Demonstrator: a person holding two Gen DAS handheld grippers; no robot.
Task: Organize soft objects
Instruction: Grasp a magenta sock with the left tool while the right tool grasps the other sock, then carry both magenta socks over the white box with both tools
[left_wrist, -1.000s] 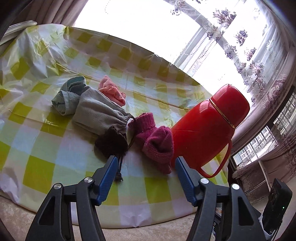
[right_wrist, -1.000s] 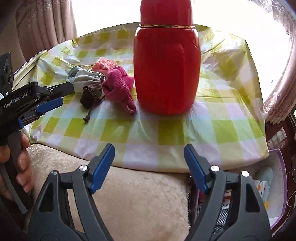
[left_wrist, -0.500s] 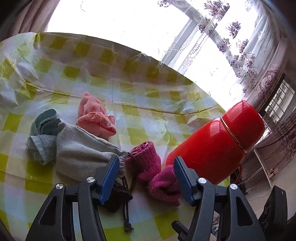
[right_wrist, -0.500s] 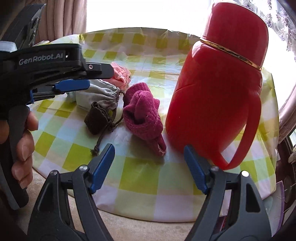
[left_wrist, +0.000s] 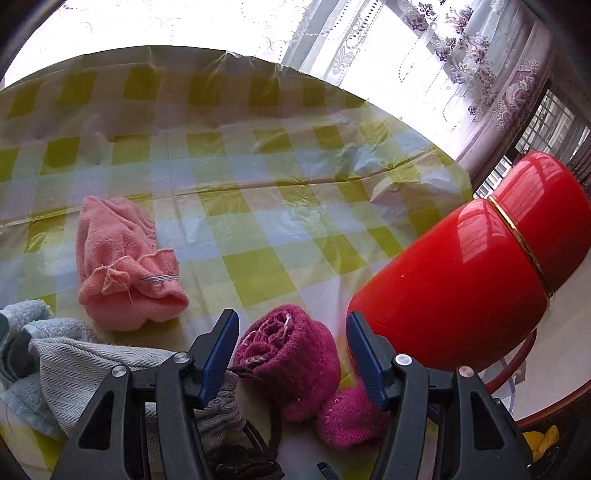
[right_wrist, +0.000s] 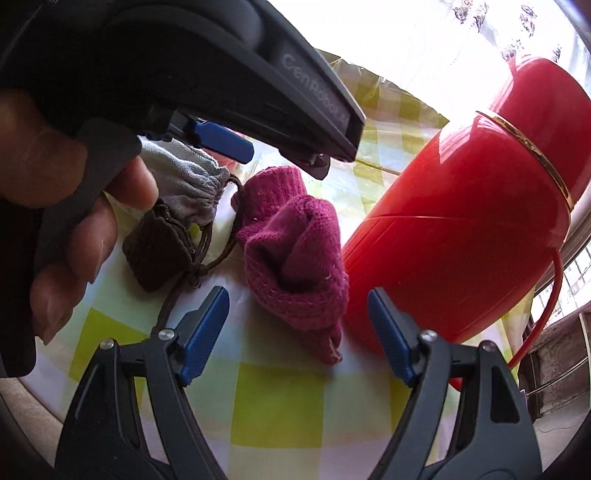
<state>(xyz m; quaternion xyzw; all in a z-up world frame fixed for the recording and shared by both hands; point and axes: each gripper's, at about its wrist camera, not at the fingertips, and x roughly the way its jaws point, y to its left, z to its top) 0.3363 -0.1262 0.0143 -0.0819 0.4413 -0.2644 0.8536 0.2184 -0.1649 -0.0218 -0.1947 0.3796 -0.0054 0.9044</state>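
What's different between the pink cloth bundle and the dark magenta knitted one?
The pink bundle is pale, smooth terry; the magenta bundle is dark, coarse knit. The pink one lies apart on the tablecloth; the magenta one sits beside the red flask. Both are rolled soft fabric.

Black frames, blue fingers (left_wrist: 218, 354), silver screws

A rolled magenta knitted sock (left_wrist: 291, 365) lies on the checked yellow-and-white plastic-covered table (left_wrist: 258, 229), its open end turned up and its far end touching a red flask. Beside it, a grey herringbone drawstring pouch (left_wrist: 110, 373) rests on its side, with a small dark brown cloth pouch (right_wrist: 155, 254) and knotted cord at its gathered mouth. A crumpled pink terry cloth (left_wrist: 122, 266) sits just behind, and a pale blue towel (left_wrist: 22, 321) at the pouch's far end.
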